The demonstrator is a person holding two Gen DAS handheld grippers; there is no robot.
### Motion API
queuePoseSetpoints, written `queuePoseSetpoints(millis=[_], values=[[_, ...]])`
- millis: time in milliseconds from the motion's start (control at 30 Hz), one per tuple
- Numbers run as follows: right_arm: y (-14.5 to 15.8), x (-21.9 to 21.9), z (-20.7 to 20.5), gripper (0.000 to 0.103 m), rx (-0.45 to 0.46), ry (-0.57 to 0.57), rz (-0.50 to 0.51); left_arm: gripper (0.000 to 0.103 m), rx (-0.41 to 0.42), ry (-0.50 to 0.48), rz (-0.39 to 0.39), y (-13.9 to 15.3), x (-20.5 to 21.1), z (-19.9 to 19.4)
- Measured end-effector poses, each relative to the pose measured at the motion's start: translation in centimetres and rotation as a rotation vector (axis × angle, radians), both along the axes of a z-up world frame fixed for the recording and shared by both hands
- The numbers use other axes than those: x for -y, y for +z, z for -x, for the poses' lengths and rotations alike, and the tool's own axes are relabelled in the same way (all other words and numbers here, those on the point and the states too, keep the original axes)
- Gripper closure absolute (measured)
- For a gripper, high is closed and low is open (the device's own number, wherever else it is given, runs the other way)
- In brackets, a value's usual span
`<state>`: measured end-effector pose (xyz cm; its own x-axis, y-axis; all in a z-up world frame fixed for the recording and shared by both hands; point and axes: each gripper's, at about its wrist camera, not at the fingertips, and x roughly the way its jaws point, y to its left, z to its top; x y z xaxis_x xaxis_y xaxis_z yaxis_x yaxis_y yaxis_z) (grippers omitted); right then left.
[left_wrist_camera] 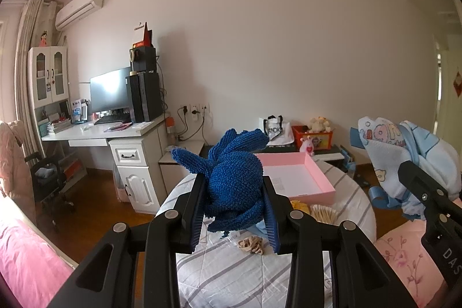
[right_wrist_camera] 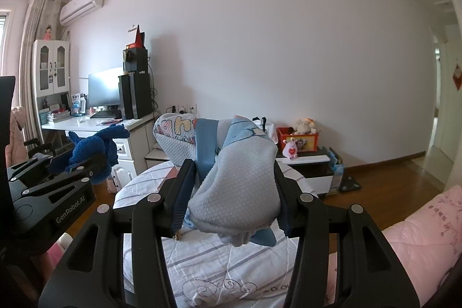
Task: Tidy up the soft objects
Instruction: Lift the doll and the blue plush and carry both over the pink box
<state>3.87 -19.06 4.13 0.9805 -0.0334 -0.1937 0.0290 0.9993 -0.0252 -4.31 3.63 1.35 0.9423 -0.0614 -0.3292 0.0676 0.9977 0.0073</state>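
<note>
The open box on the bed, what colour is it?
Pink box, seen best in the left wrist view.

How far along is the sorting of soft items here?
Nothing looks stowed yet: the pink tray shows empty. In hand: left gripper holds a dark blue knitted item, right gripper a light blue garment. Left: both, plus the beige item on the bed.

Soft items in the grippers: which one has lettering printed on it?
The light blue garment in the right gripper; coloured letters show on it. The dark blue knit in the left gripper is plain.
</note>
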Motion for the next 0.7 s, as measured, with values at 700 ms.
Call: queuePoseSetpoints(millis=[700], values=[[-2.7, 1.9, -7.1, 0.056, -0.144, -0.020, -0.043, 0.068, -0.167, -0.042, -0.029, 0.5, 1.3, -11.9]])
